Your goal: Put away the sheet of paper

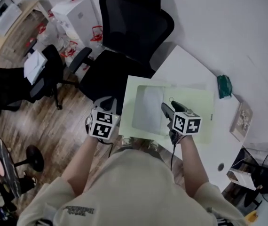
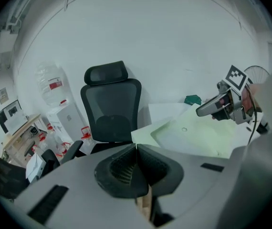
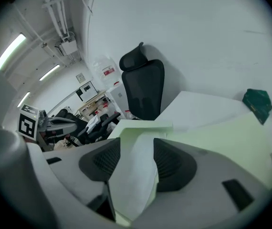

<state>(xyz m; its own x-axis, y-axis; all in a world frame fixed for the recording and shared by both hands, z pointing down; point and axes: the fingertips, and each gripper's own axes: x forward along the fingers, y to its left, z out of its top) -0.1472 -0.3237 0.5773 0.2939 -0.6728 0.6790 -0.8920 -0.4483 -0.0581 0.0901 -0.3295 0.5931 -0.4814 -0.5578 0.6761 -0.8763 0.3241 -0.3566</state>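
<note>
A pale green folder (image 1: 195, 112) lies flat on the white table (image 1: 185, 65), and a white sheet of paper (image 1: 148, 109) shows at its left half. My right gripper (image 1: 164, 108) reaches over the folder's middle. In the right gripper view its jaws (image 3: 136, 156) stand apart, with the white sheet (image 3: 133, 171) and a green folder flap (image 3: 141, 128) lying between them; the pads do not press on the paper. My left gripper (image 1: 106, 101) hangs off the table's near left edge, beside the folder, with its jaws (image 2: 137, 149) shut on nothing.
A black office chair (image 1: 129, 27) stands at the table's far left corner. A small dark green object (image 1: 224, 86) and a booklet (image 1: 241, 121) lie on the table's right side. More chairs and boxes crowd the floor to the left.
</note>
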